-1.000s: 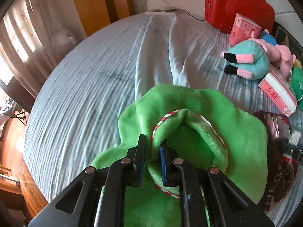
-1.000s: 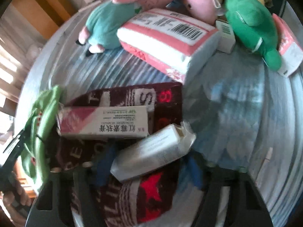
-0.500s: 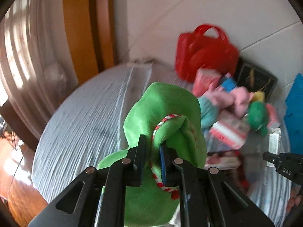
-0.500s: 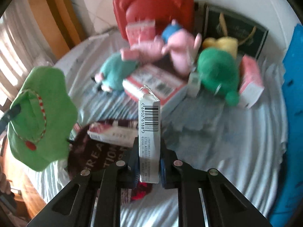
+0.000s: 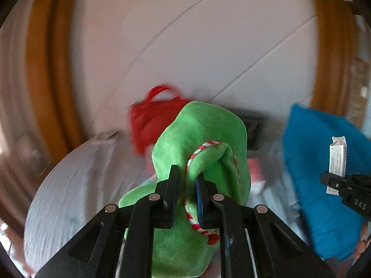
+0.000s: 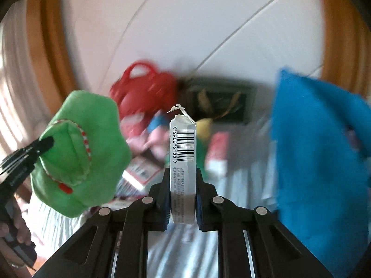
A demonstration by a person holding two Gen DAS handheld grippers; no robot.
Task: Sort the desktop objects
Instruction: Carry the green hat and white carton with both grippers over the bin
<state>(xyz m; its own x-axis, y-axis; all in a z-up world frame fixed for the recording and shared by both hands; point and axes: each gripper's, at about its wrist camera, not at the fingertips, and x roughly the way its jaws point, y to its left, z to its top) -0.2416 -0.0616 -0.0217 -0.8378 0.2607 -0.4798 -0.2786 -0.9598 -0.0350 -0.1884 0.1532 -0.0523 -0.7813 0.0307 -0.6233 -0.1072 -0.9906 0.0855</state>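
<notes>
Both things have risen further off the bed since a moment ago, and I am holding my left gripper (image 5: 187,193) clamped on the green hat (image 5: 204,134) while my right gripper (image 6: 182,195) is pinching the white box (image 6: 183,162) upright, well above the table (image 5: 76,176).

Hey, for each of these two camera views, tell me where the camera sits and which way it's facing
Left wrist: on the left gripper, facing along its fingers toward the white wall; it is shut on the green plush hat, and the right gripper shows at the right edge.
Right wrist: on the right gripper, facing the same wall; it is shut on the upright white box, and the person's left hand shows lower left.
Shared: hat, box, red bag, blue cloth.
</notes>
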